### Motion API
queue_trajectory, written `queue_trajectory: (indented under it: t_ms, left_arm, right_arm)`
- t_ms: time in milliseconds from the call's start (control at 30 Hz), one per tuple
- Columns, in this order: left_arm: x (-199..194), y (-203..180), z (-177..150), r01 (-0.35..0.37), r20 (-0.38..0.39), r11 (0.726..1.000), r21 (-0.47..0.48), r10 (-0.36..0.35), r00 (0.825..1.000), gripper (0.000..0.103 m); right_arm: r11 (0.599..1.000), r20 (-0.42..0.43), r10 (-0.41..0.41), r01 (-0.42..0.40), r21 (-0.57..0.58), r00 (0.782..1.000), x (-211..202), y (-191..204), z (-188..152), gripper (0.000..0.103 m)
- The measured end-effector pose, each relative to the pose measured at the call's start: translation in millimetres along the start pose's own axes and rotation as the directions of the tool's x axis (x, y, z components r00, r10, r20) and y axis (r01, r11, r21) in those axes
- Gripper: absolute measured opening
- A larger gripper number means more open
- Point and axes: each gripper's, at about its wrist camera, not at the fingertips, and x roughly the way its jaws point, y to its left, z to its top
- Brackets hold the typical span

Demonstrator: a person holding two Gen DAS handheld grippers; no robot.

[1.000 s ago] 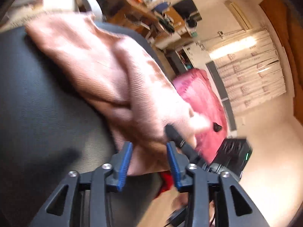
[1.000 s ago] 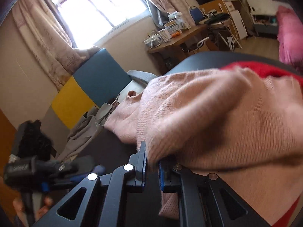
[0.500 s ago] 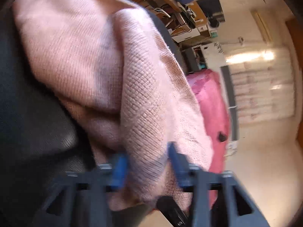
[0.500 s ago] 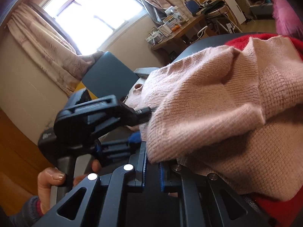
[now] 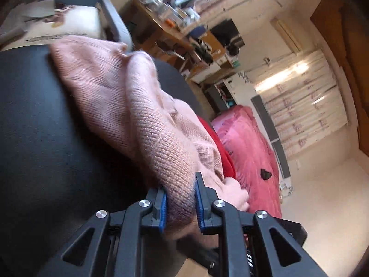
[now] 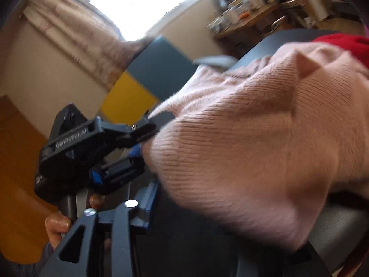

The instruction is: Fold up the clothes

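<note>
The left gripper (image 5: 180,204) is pinching a thick bunched fold of the pale pink ribbed knit sweater (image 5: 129,106) between its blue-padded fingers (image 5: 162,210), the wool filling the whole gap between the jaws. The sweater is lying draped across the dark, slightly textured black tabletop (image 5: 34,138), with a bright red knit garment (image 5: 224,159) showing underneath its far edge. In the right wrist view the same sweater is spreading wide over the frame and hiding most of the right gripper (image 6: 159,198); only one of its blue-lined fingers (image 6: 151,198) is showing at the cloth's edge, so I cannot tell whether that claw is clenched on the knit or merely lying against it. A person's hand (image 6: 57,226) is gripping the handle of the left tool in that view. The step in hand appears to be gathering one edge of the sweater to carry it over into a fold. Doing this well probably calls for both tools rising together so the edge is staying level, and for the pink knit to be lifting clear of the red garment rather than dragging it along. The loose, stretchy wool is likely to sag between the two grips, so keeping the edge gently taut should be giving a straighter crease.
</note>
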Motion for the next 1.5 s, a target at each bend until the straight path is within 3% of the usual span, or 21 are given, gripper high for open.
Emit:
queue_trajectory:
  t_ms: [167,300,367,467,533,633,767,833,933,1067,1167,1233,1333,1400,1500]
  left_arm:
    - [-72.4,45.8,-37.7,-0.062,0.030,0.997,-0.045,0.064,0.998,0.018]
    - [-116.7,91.5,-81.2,-0.103,0.025,0.988,-0.114,0.106,0.994,0.010]
    - [-136.4,106.8,-101.5,-0.125,0.025,0.984,-0.124,0.129,0.991,0.013]
    - [-166.1,118.0,-131.2,-0.213,0.046,0.970,-0.118,0.220,0.975,0.018]
    - [-189.1,127.0,-153.4,-0.269,0.066,0.957,-0.104,0.277,0.959,0.020]
    - [-225.3,140.9,-188.1,-0.329,0.101,0.941,-0.080,0.336,0.937,0.021]
    - [-245.7,137.6,-213.7,-0.382,0.110,0.924,-0.005,0.380,0.918,0.026]
    - [-242.3,123.5,-221.7,-0.419,0.106,0.904,0.082,0.411,0.906,0.027]
    - [-224.8,89.2,-222.3,-0.387,0.090,0.896,0.218,0.377,0.922,0.027]
    - [-195.9,49.2,-200.2,-0.331,0.063,0.886,0.324,0.329,0.942,0.031]
    - [-167.7,10.8,-175.1,-0.304,0.042,0.848,0.435,0.318,0.947,0.032]
    - [-147.1,-12.7,-158.1,-0.302,0.034,0.802,0.516,0.333,0.942,0.033]
    - [-106.2,-33.3,-128.6,-0.289,-0.035,0.761,0.581,0.379,0.925,0.036]
    - [-72.7,-39.0,-107.5,-0.268,-0.127,0.770,0.579,0.410,0.903,0.037]
    - [-30.6,-34.2,-78.7,-0.203,-0.275,0.867,0.456,0.354,0.894,0.038]
  right_arm:
    - [0.997,-0.174,0.055,-0.063,-0.042,0.983,29.6,43.0,-48.0,0.057]
    - [0.995,-0.323,0.067,-0.086,-0.046,0.944,48.5,69.0,-98.8,0.067]
    - [0.995,-0.392,0.057,-0.086,-0.057,0.918,54.3,80.4,-124.2,0.071]
    - [0.992,-0.473,0.032,-0.084,-0.090,0.881,49.6,94.4,-156.0,0.073]
    - [0.990,-0.488,0.020,-0.085,-0.110,0.873,37.7,101.8,-166.0,0.074]
    - [0.994,-0.436,0.004,-0.052,-0.098,0.900,12.2,100.7,-164.3,0.080]
    - [0.997,-0.242,-0.076,0.075,-0.015,0.967,-32.7,71.7,-150.7,0.083]
    - [0.990,-0.168,-0.112,0.124,0.068,0.979,-45.4,52.2,-141.6,0.084]
    - [0.968,-0.150,-0.077,0.110,0.226,0.986,-49.3,22.9,-144.4,0.084]
    - [0.963,-0.179,-0.261,0.268,0.016,0.949,-37.1,40.8,-157.4,0.083]
    - [0.935,-0.170,-0.345,0.322,-0.147,0.923,-24.8,52.3,-175.0,0.084]
    - [0.908,-0.162,-0.390,0.350,-0.229,0.906,-10.5,58.9,-185.8,0.086]
    - [0.919,-0.162,-0.359,0.318,-0.233,0.919,-1.3,55.8,-188.1,0.103]
    - [0.913,-0.165,-0.369,0.324,-0.247,0.915,1.0,56.4,-191.2,0.103]
    - [0.900,-0.165,-0.388,0.334,-0.280,0.907,6.3,59.2,-193.6,0.103]
